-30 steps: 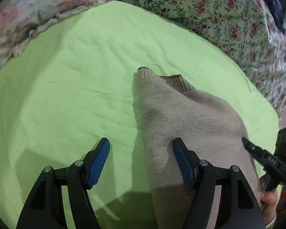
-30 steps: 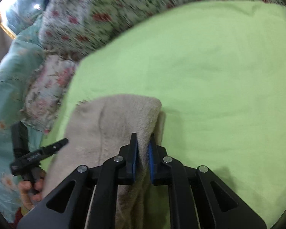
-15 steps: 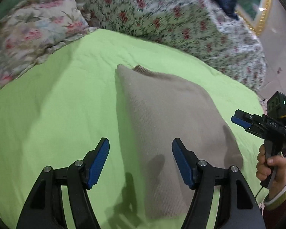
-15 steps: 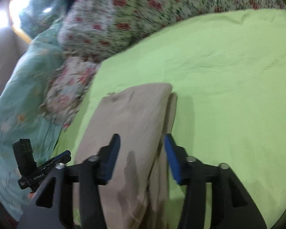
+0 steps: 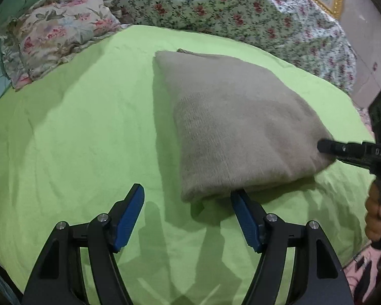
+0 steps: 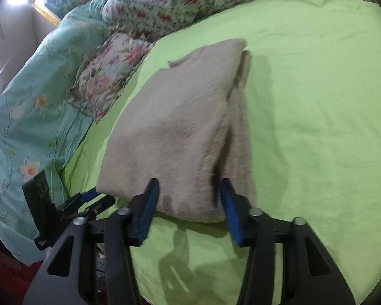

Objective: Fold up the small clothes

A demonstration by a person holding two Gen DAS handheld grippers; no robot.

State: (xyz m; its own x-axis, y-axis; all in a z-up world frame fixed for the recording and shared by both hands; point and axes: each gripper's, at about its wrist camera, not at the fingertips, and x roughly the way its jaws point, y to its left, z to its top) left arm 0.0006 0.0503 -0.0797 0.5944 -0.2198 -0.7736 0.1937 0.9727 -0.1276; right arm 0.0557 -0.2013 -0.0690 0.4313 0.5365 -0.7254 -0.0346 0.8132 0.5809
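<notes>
A beige knit sweater (image 5: 231, 124) lies folded into a compact rectangle on the lime green sheet (image 5: 83, 137). It also shows in the right wrist view (image 6: 180, 127). My left gripper (image 5: 188, 216) is open and empty, just short of the sweater's near edge. My right gripper (image 6: 189, 211) is open and empty, its blue pads either side of the sweater's near edge. In the left wrist view the right gripper (image 5: 325, 150) shows side-on at the sweater's right corner. In the right wrist view the left gripper (image 6: 89, 198) sits at the sweater's left corner.
A floral quilt (image 5: 228, 7) is heaped along the far side of the bed. A floral pillow (image 5: 56, 40) and a teal duvet (image 6: 30, 101) lie at the left. The bed's edge (image 5: 353, 249) drops off at the right.
My right gripper has opened and let go of the sweater. Both grippers have pulled back toward the near edge, and the sweater now lies flat and folded.
</notes>
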